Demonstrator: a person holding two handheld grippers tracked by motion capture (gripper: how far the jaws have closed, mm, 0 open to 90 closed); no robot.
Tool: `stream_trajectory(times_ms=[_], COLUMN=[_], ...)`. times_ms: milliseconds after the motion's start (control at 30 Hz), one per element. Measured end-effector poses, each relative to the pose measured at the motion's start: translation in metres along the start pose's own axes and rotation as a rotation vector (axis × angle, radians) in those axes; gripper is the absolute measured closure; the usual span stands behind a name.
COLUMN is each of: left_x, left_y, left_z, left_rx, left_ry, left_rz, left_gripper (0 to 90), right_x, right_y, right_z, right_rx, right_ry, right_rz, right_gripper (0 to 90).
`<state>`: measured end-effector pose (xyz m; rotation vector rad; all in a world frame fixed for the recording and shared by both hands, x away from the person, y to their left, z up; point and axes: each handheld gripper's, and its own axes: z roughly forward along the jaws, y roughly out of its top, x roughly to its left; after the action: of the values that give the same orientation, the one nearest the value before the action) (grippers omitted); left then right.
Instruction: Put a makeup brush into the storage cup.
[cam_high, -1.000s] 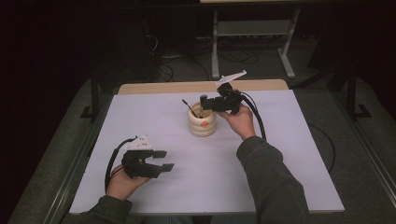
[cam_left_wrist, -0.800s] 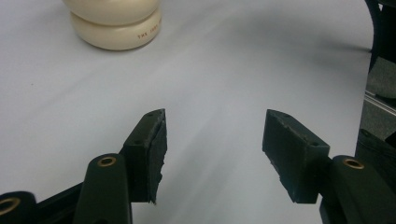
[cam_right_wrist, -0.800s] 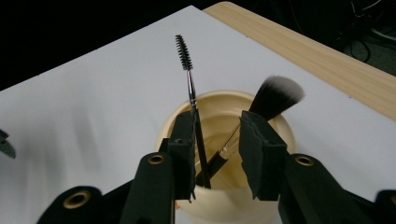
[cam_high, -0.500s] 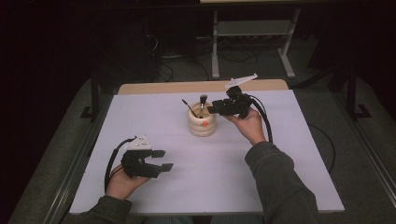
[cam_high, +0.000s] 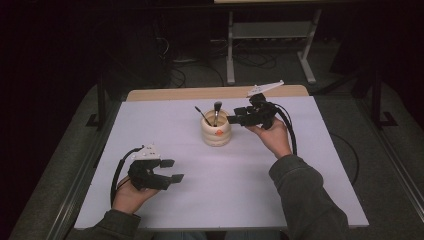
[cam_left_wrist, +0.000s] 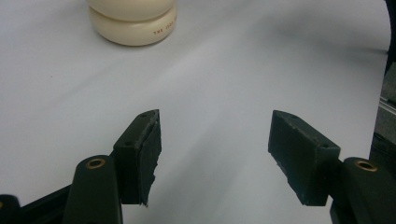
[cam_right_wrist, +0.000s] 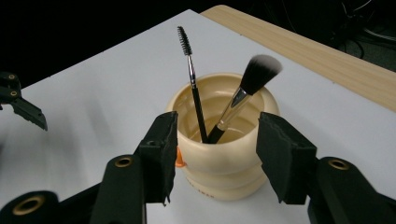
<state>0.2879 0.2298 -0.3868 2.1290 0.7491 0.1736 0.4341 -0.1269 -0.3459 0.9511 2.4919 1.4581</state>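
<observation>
Dim room, black beyond the table (cam_high: 310, 190); lit from overhead, sheet pale and evenly bright, no glare. Soft shadows only: faint under the cup (cam_high: 216, 131), fainter beside the left gripper (cam_high: 170, 170). Grainy and slightly soft in the high view. In the gripper views, near jaws blurred, cup (cam_right_wrist: 219, 154) and brushes (cam_right_wrist: 252, 88) sharper; cup (cam_left_wrist: 133, 21) soft-edged, mild haze toward the corners.

Dark room, grey shelf (cam_high: 272, 31) behind
</observation>
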Motion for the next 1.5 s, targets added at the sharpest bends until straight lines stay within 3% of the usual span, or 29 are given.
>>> stream_trajectory(times_ms=[433, 1500], left_x=[0.000, 0.003], left_y=[-0.001, -0.001], left_z=[-0.001, -0.001], left_rx=[-0.010, -0.014], left_ry=[0.024, 0.062], left_rz=[-0.008, -0.013], left_gripper=[31.8, 27.0], right_x=[0.001, 0.008], right_y=[-0.017, -0.046], right_z=[-0.017, -0.040], right_rx=[0.004, -0.008], right_ry=[-0.027, -0.044], right_rz=[0.027, 0.027], right_gripper=[38.8, 29.7])
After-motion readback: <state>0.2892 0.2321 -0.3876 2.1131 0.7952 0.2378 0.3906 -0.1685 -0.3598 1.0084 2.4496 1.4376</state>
